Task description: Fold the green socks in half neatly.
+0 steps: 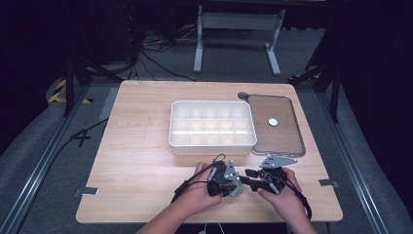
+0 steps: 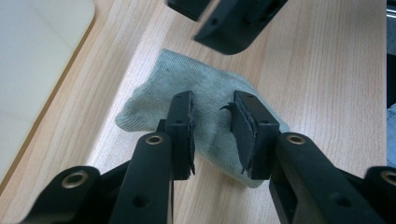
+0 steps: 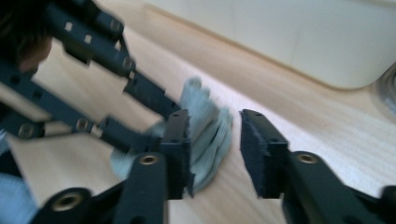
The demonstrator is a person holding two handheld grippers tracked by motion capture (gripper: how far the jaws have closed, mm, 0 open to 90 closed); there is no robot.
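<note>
A grey-green folded cloth [image 2: 205, 84] lies on the wooden table [image 1: 141, 161] near its front edge, seen in the high view as a small grey patch [image 1: 237, 188] between the two hands. My left gripper [image 2: 214, 133] hovers over the cloth with its jaws apart, the pads not pressing on it. My right gripper [image 3: 215, 154] faces it from the other side, open, with the bunched cloth [image 3: 208, 121] beside its left jaw. In the high view the left gripper [image 1: 230, 178] and right gripper [image 1: 249, 174] nearly meet tip to tip.
A white compartment box [image 1: 213, 144] stands just beyond the hands, mid-table. To its right lies a brown tray [image 1: 287, 141] holding a small white disc [image 1: 272, 122], with a dark round object [image 1: 242, 95] at its far left corner. The box wall [image 3: 299, 42] is close behind the cloth.
</note>
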